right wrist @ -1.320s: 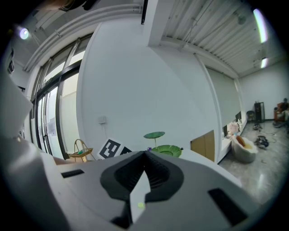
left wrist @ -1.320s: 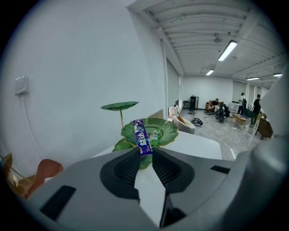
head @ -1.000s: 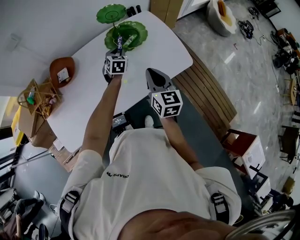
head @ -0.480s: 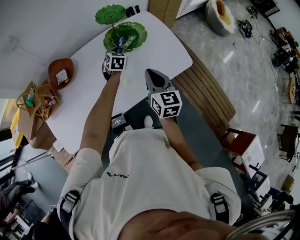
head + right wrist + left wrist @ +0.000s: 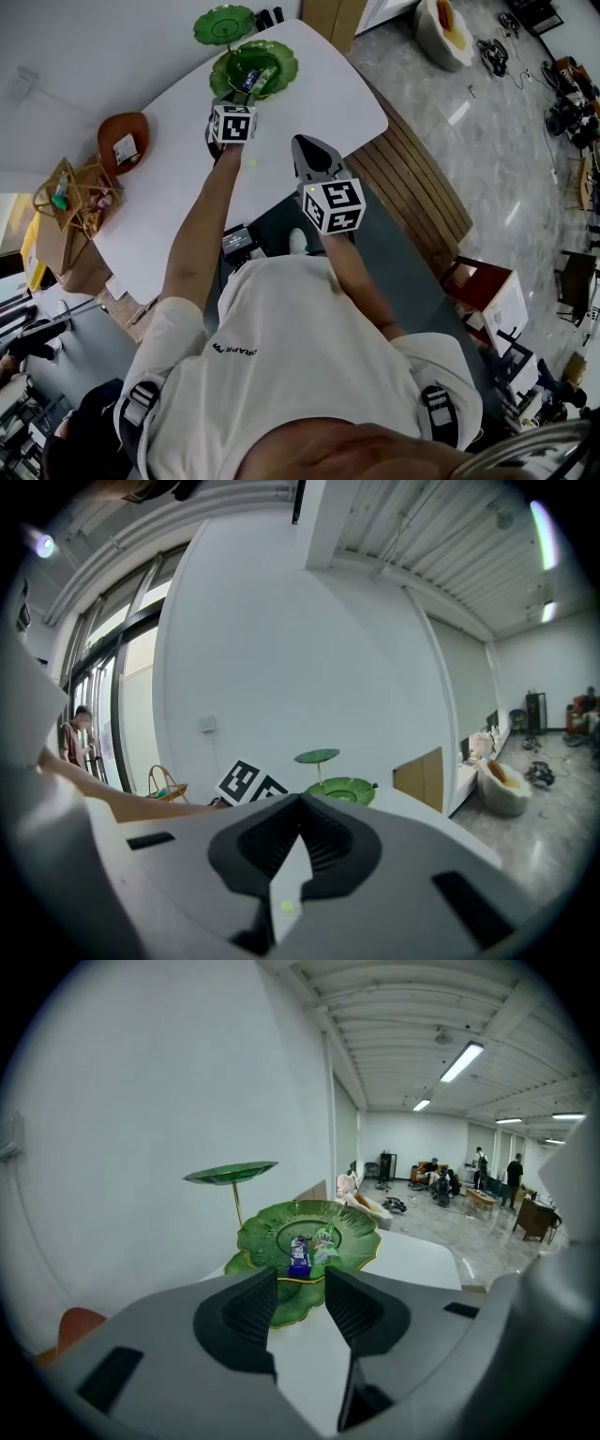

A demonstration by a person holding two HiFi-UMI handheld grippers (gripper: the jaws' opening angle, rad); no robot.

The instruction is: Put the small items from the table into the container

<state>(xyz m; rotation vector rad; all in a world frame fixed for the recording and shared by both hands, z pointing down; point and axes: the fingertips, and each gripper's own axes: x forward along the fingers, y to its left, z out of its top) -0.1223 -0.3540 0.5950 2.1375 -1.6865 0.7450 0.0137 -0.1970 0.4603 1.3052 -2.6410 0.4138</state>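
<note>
Your left gripper (image 5: 301, 1288) hovers just short of the green dish (image 5: 255, 1239), jaws opening with nothing between them. The blue packet (image 5: 299, 1253) lies in the dish. Your right gripper (image 5: 300, 805) is clenched and empty.

White T-shirt (image 5: 300, 347), black shoulder straps (image 5: 139, 405)

A white wall (image 5: 141, 1101) backs the worktop (image 5: 319, 94), a slatted wooden bench (image 5: 422, 192) runs beside it on glossy grey floor (image 5: 487, 159), under ceiling strip lights (image 5: 464, 1060).

free: bare table (image 5: 328, 103) right of green dish (image 5: 279, 56) | obstacle: raised small plate (image 5: 223, 23) at its left rim
</note>
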